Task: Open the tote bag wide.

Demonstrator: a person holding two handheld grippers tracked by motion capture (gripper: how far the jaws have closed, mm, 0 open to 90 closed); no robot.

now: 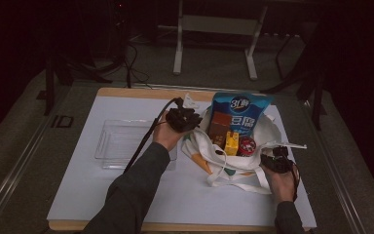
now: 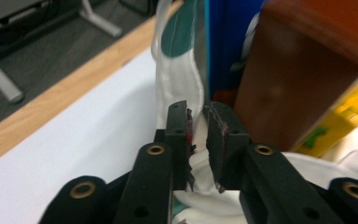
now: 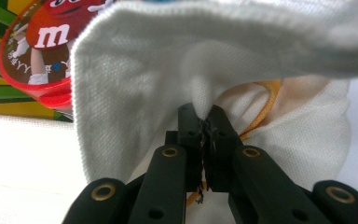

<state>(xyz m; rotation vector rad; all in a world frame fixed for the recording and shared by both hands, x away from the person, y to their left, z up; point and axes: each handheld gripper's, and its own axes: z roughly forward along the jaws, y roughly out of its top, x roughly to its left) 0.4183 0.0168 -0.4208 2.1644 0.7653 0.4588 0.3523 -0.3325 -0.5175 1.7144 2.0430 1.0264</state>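
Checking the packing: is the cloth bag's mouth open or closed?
Open: the cloth bag gapes, with the blue pouch and brown box showing inside.

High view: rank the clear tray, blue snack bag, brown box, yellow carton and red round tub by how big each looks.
1. clear tray
2. blue snack bag
3. brown box
4. yellow carton and red round tub: these look about alike, and the cloth bag hides part of each, so I leave them unranked.

One white cloth tote bag holds four packaged goods; one clear plastic tray lies left of the bag.
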